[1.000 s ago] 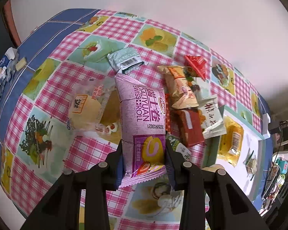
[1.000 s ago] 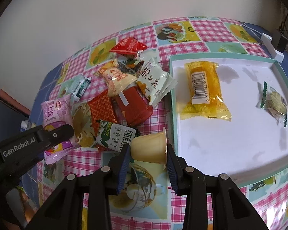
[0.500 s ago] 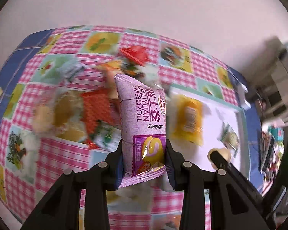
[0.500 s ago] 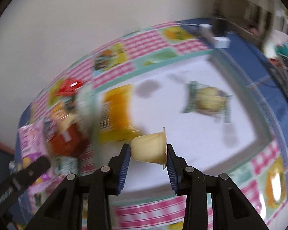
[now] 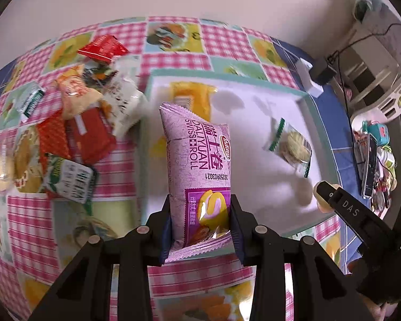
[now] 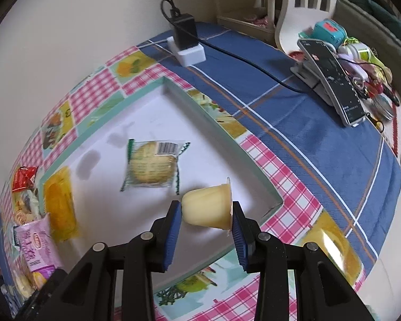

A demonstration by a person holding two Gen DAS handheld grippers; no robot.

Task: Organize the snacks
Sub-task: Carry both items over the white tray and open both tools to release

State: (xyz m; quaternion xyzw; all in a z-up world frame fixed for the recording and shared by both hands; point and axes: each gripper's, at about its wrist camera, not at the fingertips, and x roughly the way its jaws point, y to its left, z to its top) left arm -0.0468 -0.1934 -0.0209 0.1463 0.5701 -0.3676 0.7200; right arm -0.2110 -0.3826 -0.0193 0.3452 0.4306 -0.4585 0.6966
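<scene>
My left gripper [image 5: 200, 227] is shut on a purple Swiss roll packet [image 5: 199, 165], held upright above the near left part of the white tray [image 5: 254, 112]. The right gripper [image 6: 205, 214] is shut on a yellow jelly cup [image 6: 207, 207] lying sideways between the pads, over the tray [image 6: 157, 112] near its right corner. On the tray lie a yellow packet [image 6: 58, 203] and a clear-wrapped round cake with green edges [image 6: 152, 164]. In the left wrist view the right gripper's black finger [image 5: 344, 206] reaches in over the tray's right edge.
A pile of snack packets [image 5: 74, 123] lies left of the tray on the checked tablecloth [image 5: 173, 50]. A power adapter on a white block [image 6: 185, 40], a cable and a phone on a stand [image 6: 334, 80] occupy the blue cloth at the right.
Both grippers have swung right from the snack pile to above the tray, each still holding its snack. The views have rolled as they moved.
</scene>
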